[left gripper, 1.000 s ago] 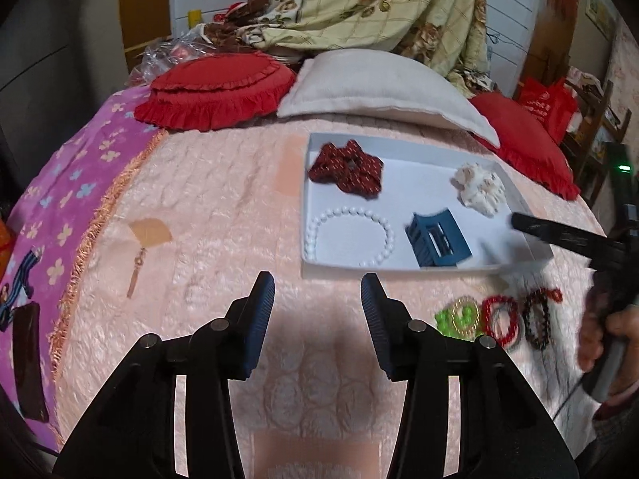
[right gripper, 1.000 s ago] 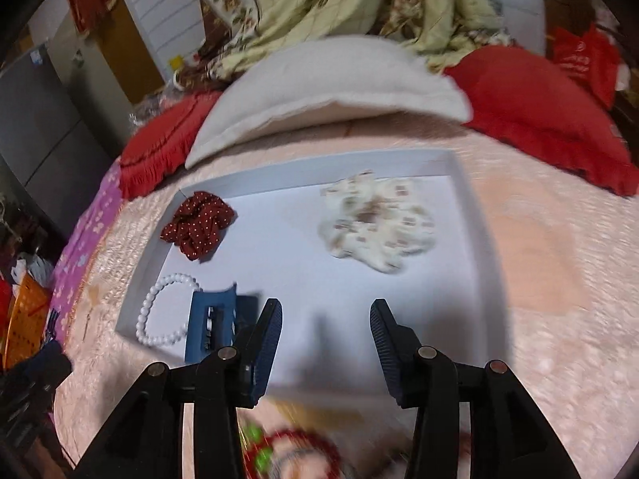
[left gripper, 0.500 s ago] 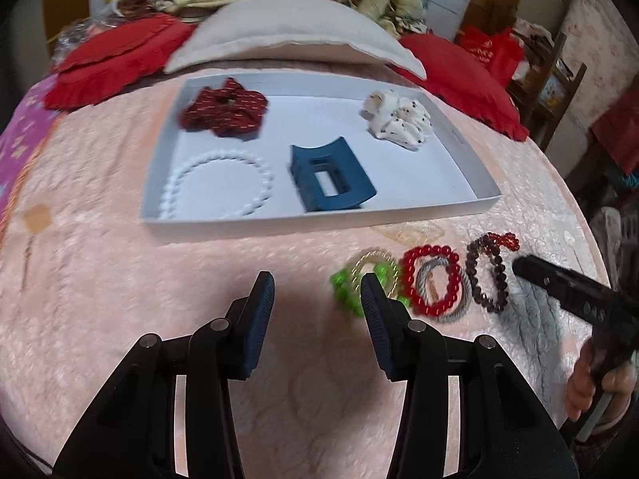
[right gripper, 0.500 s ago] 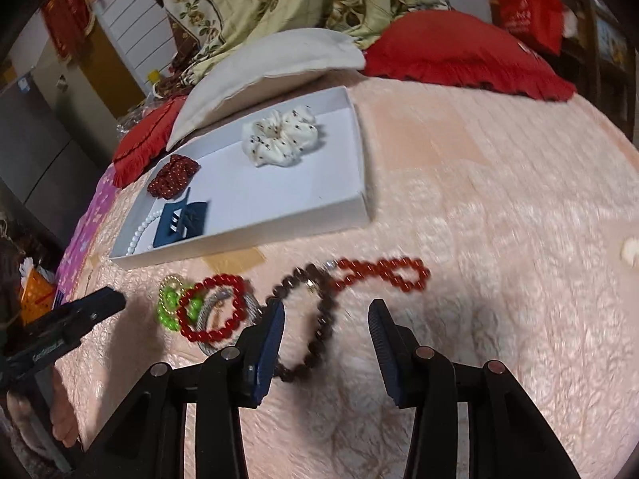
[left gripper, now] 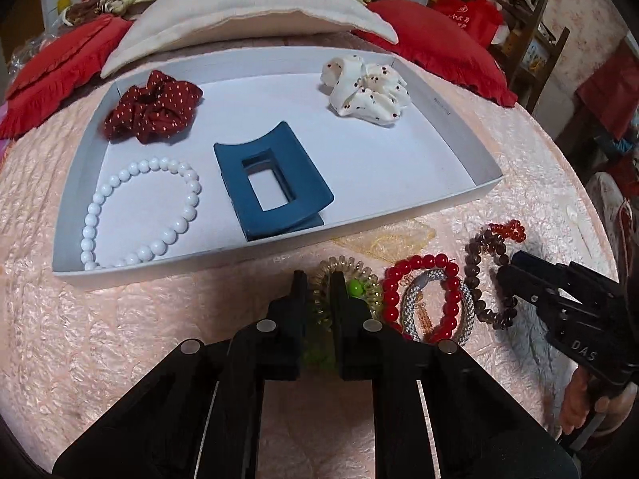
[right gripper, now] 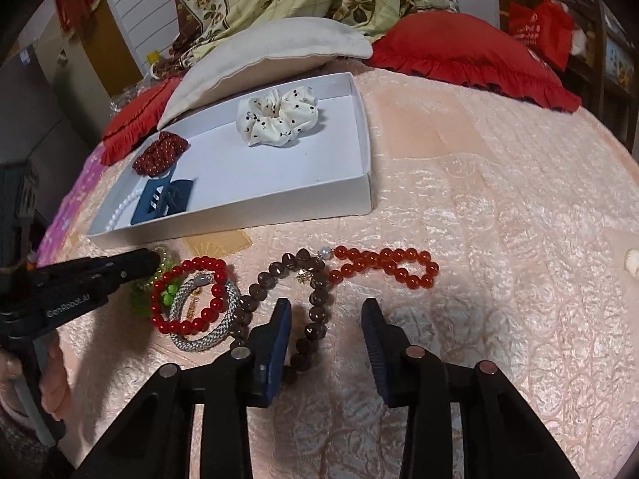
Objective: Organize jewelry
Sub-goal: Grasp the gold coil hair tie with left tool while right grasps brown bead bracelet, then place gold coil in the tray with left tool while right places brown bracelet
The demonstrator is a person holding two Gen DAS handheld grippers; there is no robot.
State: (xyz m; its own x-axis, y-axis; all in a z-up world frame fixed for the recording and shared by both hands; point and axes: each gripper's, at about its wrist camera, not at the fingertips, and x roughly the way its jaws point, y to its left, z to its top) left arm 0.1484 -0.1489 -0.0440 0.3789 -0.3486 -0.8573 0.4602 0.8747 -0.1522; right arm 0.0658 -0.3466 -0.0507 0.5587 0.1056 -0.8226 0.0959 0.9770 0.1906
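Two hand-held grippers are low over the pink bedspread [right gripper: 499,207]. The left hand-held gripper [left gripper: 319,279] has its jaws nearly together, clamped on the clear coil hair tie [left gripper: 341,269] with green beads — it lies just in front of the white tray [left gripper: 471,143]. The right hand-held gripper [right gripper: 325,311] is partly open and its jaws are closing; part of the brown bead bracelet [right gripper: 315,299] lies between them, and I cannot tell if the pads touch it. Beside it lie the red bead bracelet [right gripper: 187,295] and the grey rope bracelet [right gripper: 215,331]. Inside the tray are the white pearl bracelet [left gripper: 139,211], blue hair claw [left gripper: 271,183], dark red scrunchie [left gripper: 153,107] and white scrunchie [left gripper: 367,90].
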